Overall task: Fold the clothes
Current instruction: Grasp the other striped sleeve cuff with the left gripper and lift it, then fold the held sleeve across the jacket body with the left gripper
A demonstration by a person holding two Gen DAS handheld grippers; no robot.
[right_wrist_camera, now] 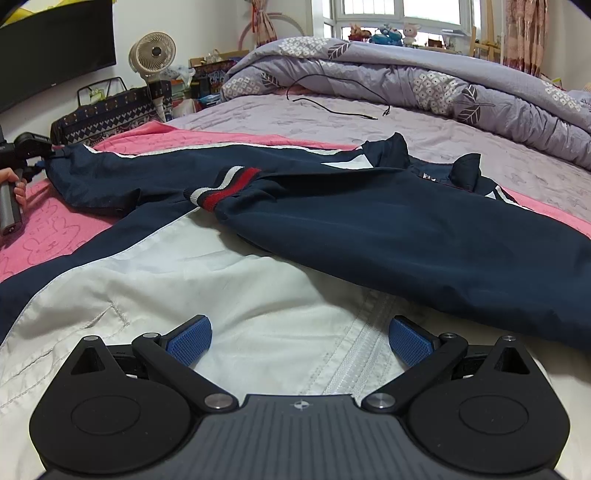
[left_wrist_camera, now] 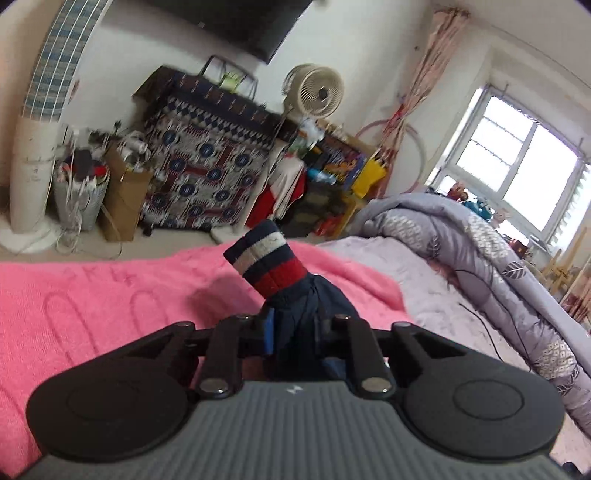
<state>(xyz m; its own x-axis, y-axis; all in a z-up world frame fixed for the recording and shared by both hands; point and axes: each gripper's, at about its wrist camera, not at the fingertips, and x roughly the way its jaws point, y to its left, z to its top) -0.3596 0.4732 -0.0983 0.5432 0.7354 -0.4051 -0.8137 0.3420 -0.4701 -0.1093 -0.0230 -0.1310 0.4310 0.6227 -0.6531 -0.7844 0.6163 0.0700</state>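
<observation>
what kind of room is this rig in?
Almost certainly a lived-in bedroom: a bed with a rumpled grey leaf-print duvet, a wall-mounted TV, a small fan on cluttered storage, and plush toys on the windowsill.

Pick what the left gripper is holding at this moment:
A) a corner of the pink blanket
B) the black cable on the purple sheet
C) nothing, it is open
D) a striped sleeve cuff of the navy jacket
D: in the left wrist view the left gripper is shut on navy sleeve fabric, with the striped sleeve cuff sticking out beyond its fingers, above the pink blanket.
</observation>
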